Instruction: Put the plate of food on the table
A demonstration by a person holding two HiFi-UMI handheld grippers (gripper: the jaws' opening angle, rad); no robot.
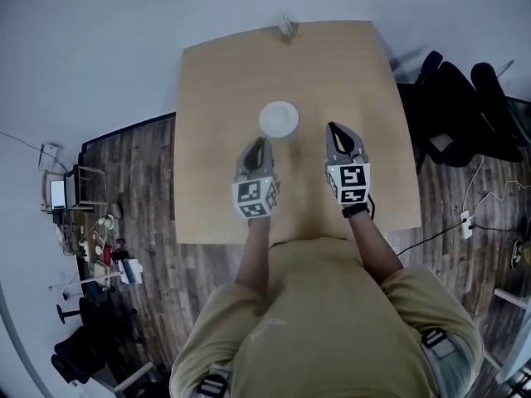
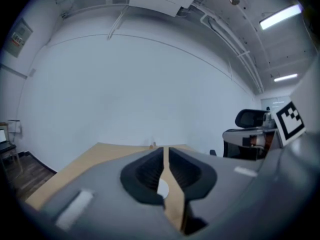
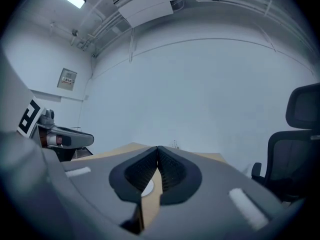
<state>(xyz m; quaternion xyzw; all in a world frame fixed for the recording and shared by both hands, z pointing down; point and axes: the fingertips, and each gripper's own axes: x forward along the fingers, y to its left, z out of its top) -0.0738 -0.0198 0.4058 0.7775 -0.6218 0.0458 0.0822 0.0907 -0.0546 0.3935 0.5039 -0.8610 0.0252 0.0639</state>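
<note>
A round white plate (image 1: 278, 118) lies on the wooden table (image 1: 216, 98), a little beyond and between my two grippers; I see no food on it from above. My left gripper (image 1: 260, 142) hovers just near-left of the plate, its jaws a narrow slit apart with nothing between them. In the left gripper view (image 2: 165, 149) a sliver of the plate (image 2: 162, 187) shows through that slit. My right gripper (image 1: 333, 127) is to the plate's right, shut and empty. In the right gripper view (image 3: 157, 148) its fingertips meet, with a bit of the plate (image 3: 147, 187) below.
A small pale object (image 1: 287, 26) stands at the table's far edge. Black office chairs (image 1: 452, 114) crowd the table's right side. Shelving and clutter (image 1: 87, 239) sit on the wood floor at the left. A white wall lies beyond the table.
</note>
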